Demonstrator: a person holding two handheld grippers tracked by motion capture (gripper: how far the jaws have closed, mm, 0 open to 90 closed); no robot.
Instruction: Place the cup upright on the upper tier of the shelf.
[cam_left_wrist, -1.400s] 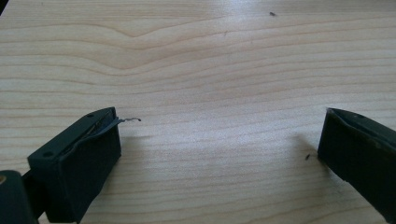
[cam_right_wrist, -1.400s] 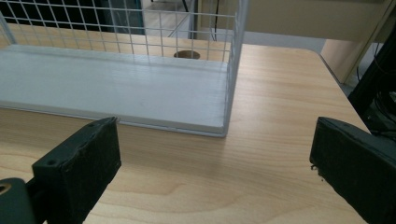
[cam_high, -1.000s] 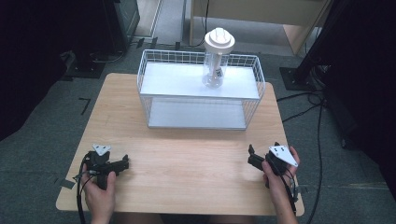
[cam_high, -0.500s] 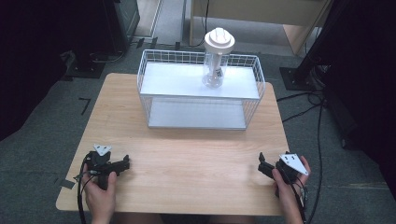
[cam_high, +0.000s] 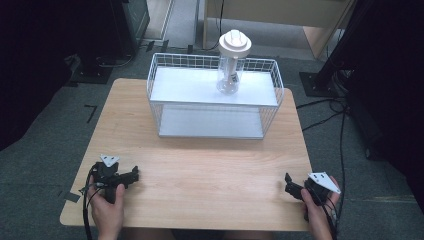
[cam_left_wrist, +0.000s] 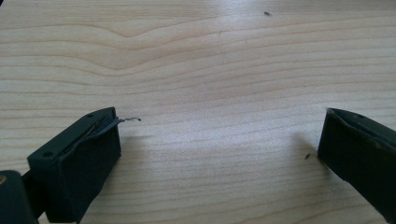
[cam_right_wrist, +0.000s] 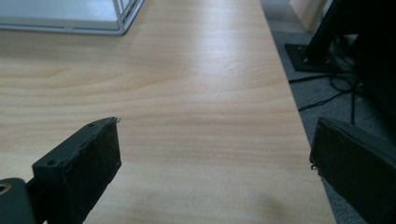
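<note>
A clear bottle with a wide white cap stands upright on the top shelf of the white wire rack, toward its back right. It looks light, rigid and smooth, best taken around the body below the cap. The left gripper and right gripper rest near the wooden table's front corners, jaws spread and empty

near table: open | far half: wire basket blocks

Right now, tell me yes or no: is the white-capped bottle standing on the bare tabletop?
No: the white-capped bottle stands upright on the top shelf of the white wire rack, not on the wooden table.
</note>
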